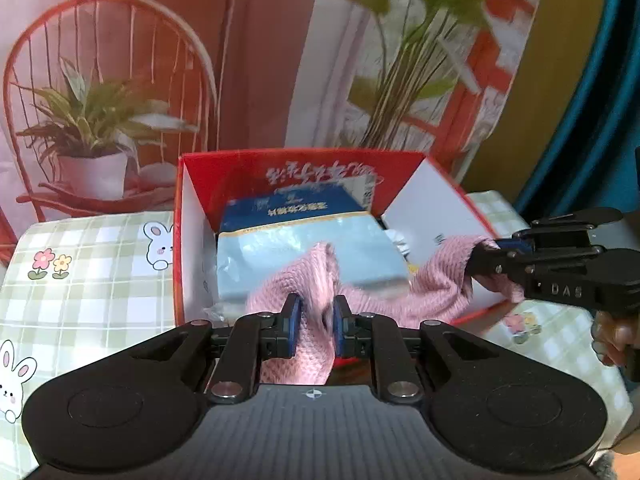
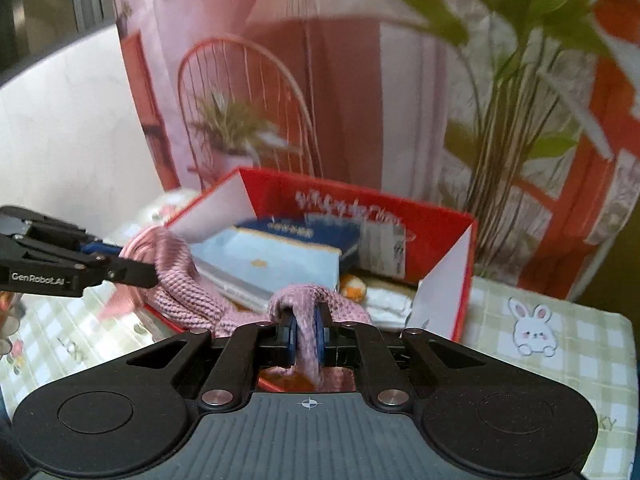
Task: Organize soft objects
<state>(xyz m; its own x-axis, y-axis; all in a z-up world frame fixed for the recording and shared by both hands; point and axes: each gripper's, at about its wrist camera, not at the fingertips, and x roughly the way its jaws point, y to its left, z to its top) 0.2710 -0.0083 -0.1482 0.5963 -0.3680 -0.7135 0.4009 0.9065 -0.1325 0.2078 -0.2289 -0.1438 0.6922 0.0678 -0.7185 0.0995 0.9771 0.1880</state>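
Now both jaws pinch the pink knit cloth [image 1: 432, 280] over the red box [image 1: 440, 208].

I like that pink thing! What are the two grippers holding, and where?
Both hold the pink knitted cloth: left gripper and right gripper each pinch a bunched fold, at opposite ends.

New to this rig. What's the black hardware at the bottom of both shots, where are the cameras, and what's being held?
No robot arm here: a person holds a two-finger gripper in each hand, and a fisheye camera on each looks forward along its fingers. One picture is from the left gripper, with the right one showing at its right edge; the other is from the right gripper, with the left one at its left edge. Both are shut on the same pink knitted cloth, stretched between them over an open red box that already holds packets. The box stands on a green checked tablecloth with rabbits printed on it.
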